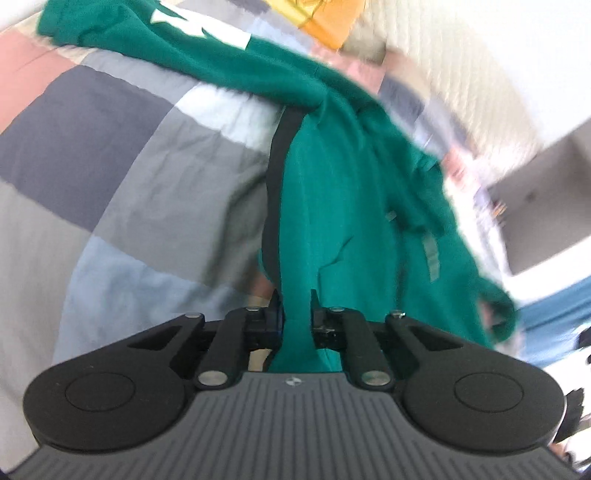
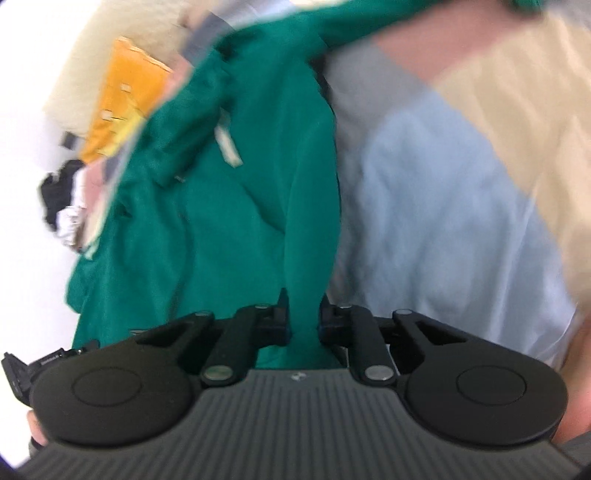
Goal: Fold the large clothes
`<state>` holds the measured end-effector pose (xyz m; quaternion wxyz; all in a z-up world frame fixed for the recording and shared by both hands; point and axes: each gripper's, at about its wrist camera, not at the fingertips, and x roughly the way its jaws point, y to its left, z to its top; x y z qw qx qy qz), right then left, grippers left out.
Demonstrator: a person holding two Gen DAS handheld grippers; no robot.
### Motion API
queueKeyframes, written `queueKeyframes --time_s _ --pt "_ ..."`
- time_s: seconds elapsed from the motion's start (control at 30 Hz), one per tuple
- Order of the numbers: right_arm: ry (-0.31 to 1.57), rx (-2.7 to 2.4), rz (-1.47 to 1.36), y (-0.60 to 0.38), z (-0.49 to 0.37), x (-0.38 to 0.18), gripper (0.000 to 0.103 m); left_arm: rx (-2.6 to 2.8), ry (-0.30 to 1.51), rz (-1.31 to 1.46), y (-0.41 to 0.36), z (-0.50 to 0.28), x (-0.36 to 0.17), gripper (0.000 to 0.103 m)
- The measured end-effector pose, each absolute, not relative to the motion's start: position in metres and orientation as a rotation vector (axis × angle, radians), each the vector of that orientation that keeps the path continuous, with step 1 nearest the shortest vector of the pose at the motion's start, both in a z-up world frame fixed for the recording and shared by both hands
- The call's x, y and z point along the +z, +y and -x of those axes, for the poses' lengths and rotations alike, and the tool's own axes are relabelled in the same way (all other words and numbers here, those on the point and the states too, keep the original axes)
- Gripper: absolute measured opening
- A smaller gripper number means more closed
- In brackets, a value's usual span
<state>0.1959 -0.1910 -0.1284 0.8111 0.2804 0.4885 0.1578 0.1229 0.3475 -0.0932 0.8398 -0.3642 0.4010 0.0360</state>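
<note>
A large green garment (image 1: 332, 177) with white lettering and a black strip along one edge hangs stretched above a patchwork bedspread (image 1: 110, 166). My left gripper (image 1: 295, 306) is shut on a bunched fold of the green cloth, which runs up from its black fingers (image 1: 275, 314). In the right wrist view the same green garment (image 2: 240, 203) rises from my right gripper (image 2: 303, 306), whose jaws pinch another fold of it. Both views are blurred.
The bedspread (image 2: 443, 184) has grey, pale blue, pink and beige squares. An orange cushion (image 1: 328, 22) lies at the far end by a cream ribbed wall (image 1: 461, 74). Dark and white items (image 2: 62, 199) sit at the left of the right wrist view.
</note>
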Motion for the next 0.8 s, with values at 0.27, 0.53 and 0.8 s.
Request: queueKeyframes --time_s 0.27,0.53,0.8 --pt "0.905 0.359 -0.560 -0.234 -0.185 -0.055 0.013 0.047 0.814 0.904 0.314 -0.072 -0.063 0.011" --pt "0.969 0.292 -0.459 -0.250 -0.171 -0.067 0.013 0.058 0.926 0.872 0.280 -0.040 -0.076 0.011" --pt "1.035 0.269 -0.439 -0.236 -0.168 -0.092 0.015 0.089 0.961 0.793 0.273 -0.042 -0.080 0.011"
